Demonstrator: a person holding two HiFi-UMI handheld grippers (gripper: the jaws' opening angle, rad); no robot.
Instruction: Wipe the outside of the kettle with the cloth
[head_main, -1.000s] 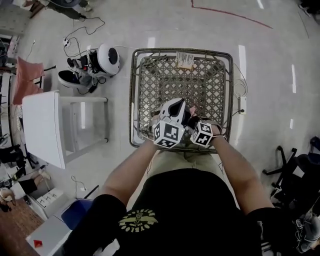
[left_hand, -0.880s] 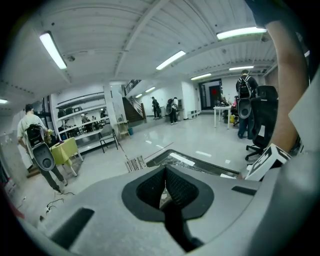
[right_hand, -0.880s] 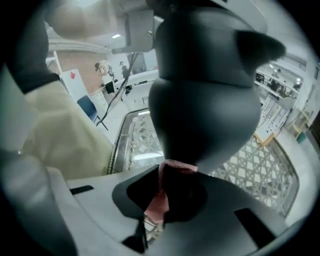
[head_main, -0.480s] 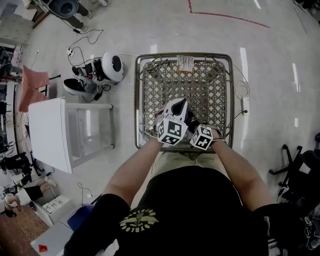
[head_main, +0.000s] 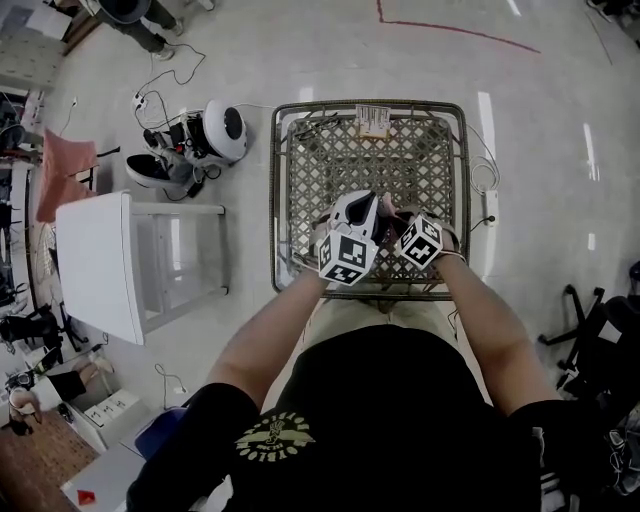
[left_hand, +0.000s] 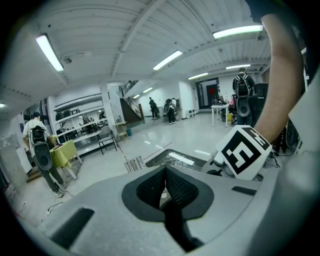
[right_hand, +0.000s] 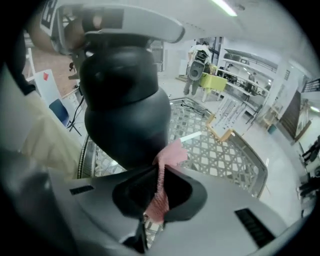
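The kettle (right_hand: 125, 100), dark grey and rounded, hangs above the woven table (head_main: 430, 150). In the head view the kettle (head_main: 357, 212) sits just ahead of my left gripper (head_main: 356, 228). In the left gripper view the left gripper (left_hand: 164, 172) has its jaws together and the kettle is hidden below them. My right gripper (right_hand: 159, 175) is shut on a pink cloth (right_hand: 161, 192), whose free end lies against the kettle's lower side. In the head view the right gripper (head_main: 390, 225) is just right of the kettle.
A white side table (head_main: 95, 265) stands to the left of the woven table. A round white appliance (head_main: 220, 130) with cables lies on the floor beyond it. A power strip (head_main: 490, 225) lies by the woven table's right edge, and a chair base (head_main: 585, 330) is farther right.
My right gripper has moved up and to the right alongside the kettle, rolling a little, with the cloth still pinched. The left gripper and kettle have stayed put.
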